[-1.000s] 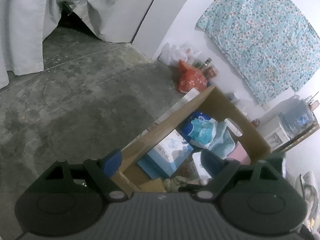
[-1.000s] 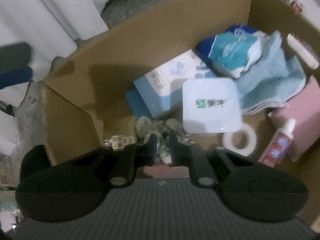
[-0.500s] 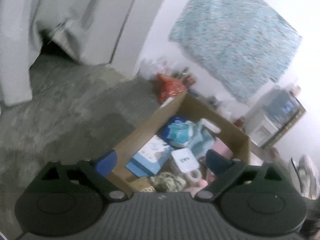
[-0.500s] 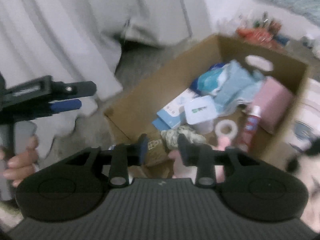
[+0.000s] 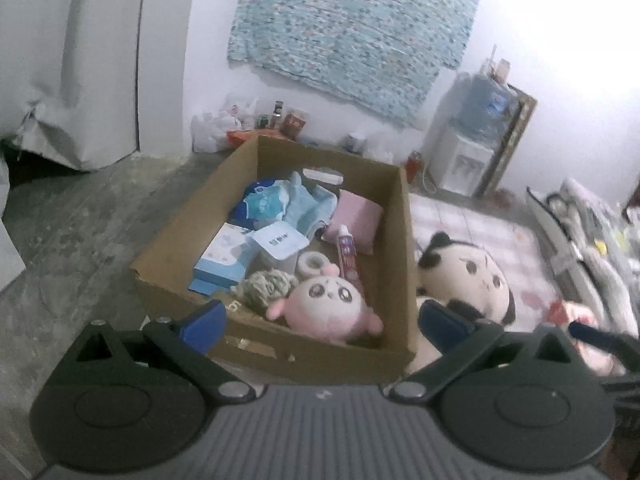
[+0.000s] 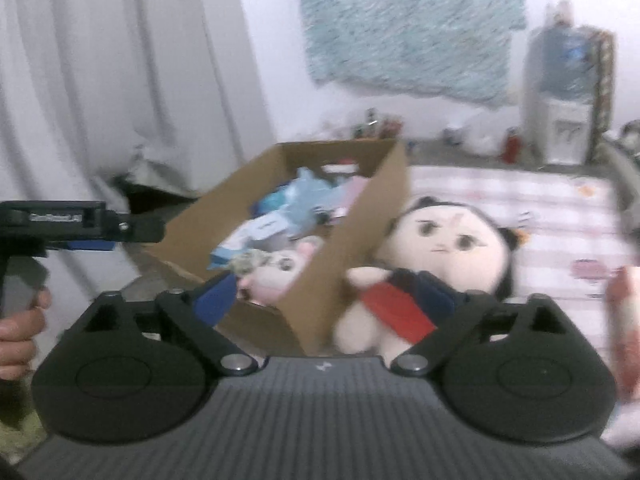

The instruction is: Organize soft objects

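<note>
Careful: both your grippers, left and right, are opening empty, and grabbing the doll loosely may drop it beside the box.

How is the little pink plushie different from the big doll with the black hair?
The pink plushie lies inside the cardboard box; the black-haired doll lies outside, against the box's side. The plushie is smaller and all pink; the doll has a cream face and red and dark clothes. Both are soft toys with big eyes.
</note>
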The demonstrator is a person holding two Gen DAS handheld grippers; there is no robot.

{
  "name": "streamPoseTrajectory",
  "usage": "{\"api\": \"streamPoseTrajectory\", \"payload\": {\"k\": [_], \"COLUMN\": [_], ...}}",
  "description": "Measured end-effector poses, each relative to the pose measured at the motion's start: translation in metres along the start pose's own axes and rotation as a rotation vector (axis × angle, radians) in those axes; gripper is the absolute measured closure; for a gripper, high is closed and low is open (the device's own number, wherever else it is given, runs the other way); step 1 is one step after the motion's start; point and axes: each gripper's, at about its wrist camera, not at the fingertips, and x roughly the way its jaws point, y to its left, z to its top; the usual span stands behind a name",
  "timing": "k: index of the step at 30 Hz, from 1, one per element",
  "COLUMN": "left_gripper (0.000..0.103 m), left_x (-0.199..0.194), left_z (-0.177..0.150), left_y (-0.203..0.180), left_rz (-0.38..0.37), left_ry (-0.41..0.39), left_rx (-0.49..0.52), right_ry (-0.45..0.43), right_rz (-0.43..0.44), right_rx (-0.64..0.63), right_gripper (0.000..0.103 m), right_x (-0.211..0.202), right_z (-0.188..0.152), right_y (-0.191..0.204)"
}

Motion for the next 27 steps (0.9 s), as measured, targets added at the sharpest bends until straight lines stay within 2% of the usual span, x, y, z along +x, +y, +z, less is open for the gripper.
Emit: {"api": "streamPoseTrajectory", "payload": {"k": [2,10,13,17,21,27], "left_gripper": [0.0,0.0,0.0,0.0,0.0,0.0], "left_x": [-0.006,-0.024,-0.023,-0.023,-0.02,-0.007], "left_z": [-0.004,-0.012,-0.013,-0.013,-0.012,-0.01], "left_y": [-0.004,-0.013,-0.016,-0.012,-0.005,0.005], "left_rz": [0.027,0.205,0.274,0.228,0.204,0.207], "left_ry": [0.007,-0.011,-0.017,-0.019,-0.019,0.076], "left_rx": [0.033,0.068,0.081,0.105,0.101,0.089], "right_ry": [-0.027,-0.033,-0.035,-0.035,-0.017,0.054], "right_rz": [-0.05,-0.044,-0.089,-0.085,-0.119,-0.119], "right_rx": [-0.01,-0.053,-0.054,-0.035,0.001,0.047], "right_gripper": [0.001,0.001,0.001,0.001,0.001,0.001], "right_x": [-0.009,-0.014,-0.011,-0.012,-0.012,0.001], "right_z": [-0.006,-0.009,-0.008,-0.009,-0.007,-0.005], "right_y": [0.002,0.027,0.038,0.041,0.042,0.046]}}
